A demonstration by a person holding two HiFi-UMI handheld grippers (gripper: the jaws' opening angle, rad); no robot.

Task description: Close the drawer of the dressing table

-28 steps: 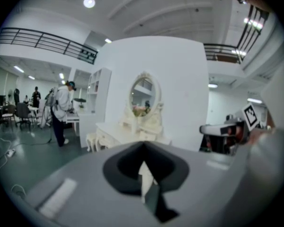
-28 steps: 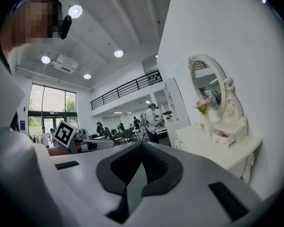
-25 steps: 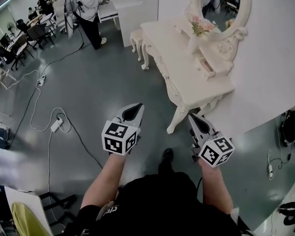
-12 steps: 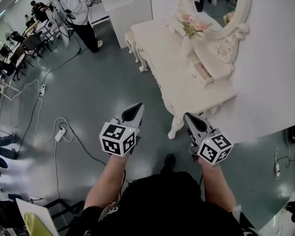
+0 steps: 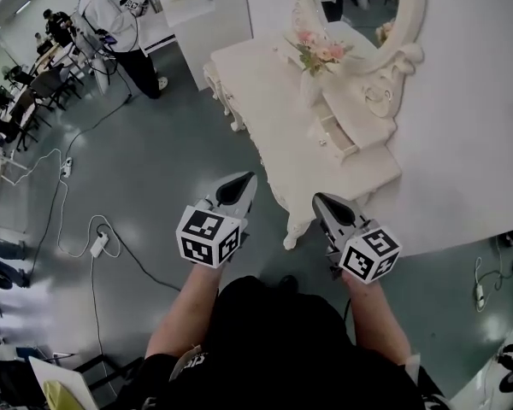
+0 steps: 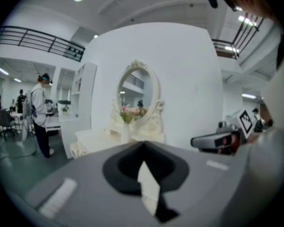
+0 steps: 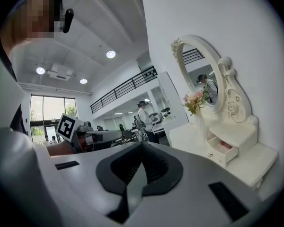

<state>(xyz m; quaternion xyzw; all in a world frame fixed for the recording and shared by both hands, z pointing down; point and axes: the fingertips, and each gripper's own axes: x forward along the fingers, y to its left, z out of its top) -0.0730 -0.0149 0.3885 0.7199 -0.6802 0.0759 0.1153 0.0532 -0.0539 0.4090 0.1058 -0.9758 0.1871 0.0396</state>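
The white dressing table (image 5: 278,131) stands against the white wall, with an oval mirror (image 5: 359,7) and a vase of pink flowers (image 5: 315,54). Its small upper drawer (image 5: 336,139) is pulled open; in the right gripper view the drawer (image 7: 222,150) shows something red inside and a round knob. My left gripper (image 5: 244,180) is shut and empty, held over the floor short of the table's near corner. My right gripper (image 5: 321,202) is also shut and empty, beside the near table leg (image 5: 295,229). Both are well clear of the drawer.
A person (image 5: 120,32) stands at the far left by a white cabinet (image 5: 197,15). A white stool (image 5: 215,73) sits at the table's far end. Cables and a power strip (image 5: 97,246) lie on the grey floor to my left.
Both grippers have come closer to the dressing table, which now sits nearer and further left in the head view. Both stay shut.
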